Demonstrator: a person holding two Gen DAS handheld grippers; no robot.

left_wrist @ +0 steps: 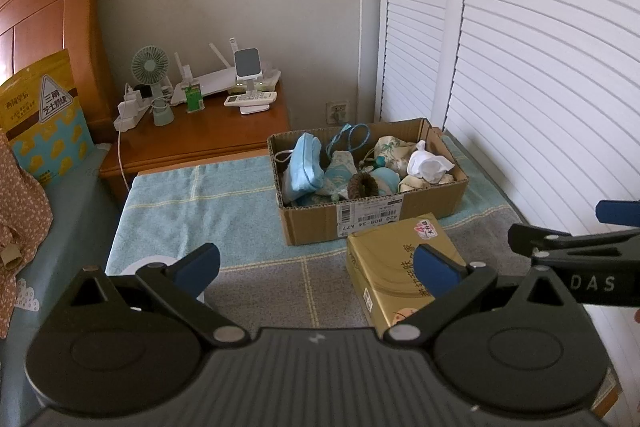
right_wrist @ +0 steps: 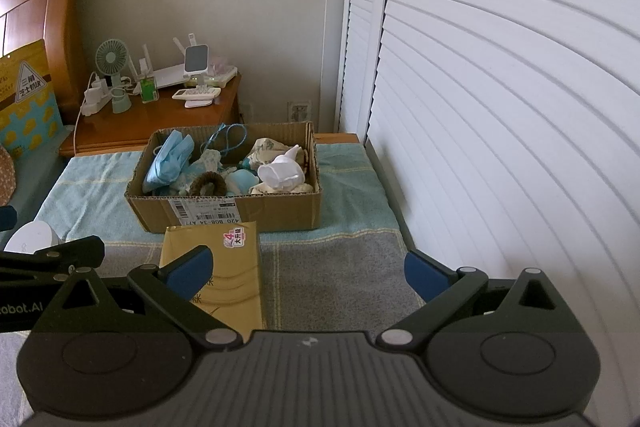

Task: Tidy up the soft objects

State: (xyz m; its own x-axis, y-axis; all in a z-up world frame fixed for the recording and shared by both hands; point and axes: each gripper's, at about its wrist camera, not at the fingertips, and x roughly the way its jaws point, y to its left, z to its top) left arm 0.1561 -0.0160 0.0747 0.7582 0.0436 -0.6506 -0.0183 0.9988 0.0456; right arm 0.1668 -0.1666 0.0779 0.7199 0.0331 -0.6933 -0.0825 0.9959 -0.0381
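An open cardboard box [left_wrist: 400,223] [right_wrist: 280,211] stands on a blue-and-grey towel. It holds soft things: a blue face mask [left_wrist: 306,167] [right_wrist: 168,163], a brown hair tie [left_wrist: 362,185] [right_wrist: 208,183], a white cloth [left_wrist: 430,161] [right_wrist: 282,173], printed pouches and a blue cord. A gold tissue pack [left_wrist: 400,267] [right_wrist: 224,267] lies in front of the box. My left gripper [left_wrist: 316,267] is open and empty above the towel, short of the pack. My right gripper [right_wrist: 308,267] is open and empty, right of the pack; it also shows in the left wrist view [left_wrist: 576,231].
A wooden nightstand [left_wrist: 208,135] [right_wrist: 160,123] behind the towel carries a small fan, router, remote and power strip. White louvered doors [left_wrist: 520,67] [right_wrist: 500,107] stand at the right. A snack bag [left_wrist: 44,115] and headboard are at the left. A white round object [right_wrist: 32,239] lies near left.
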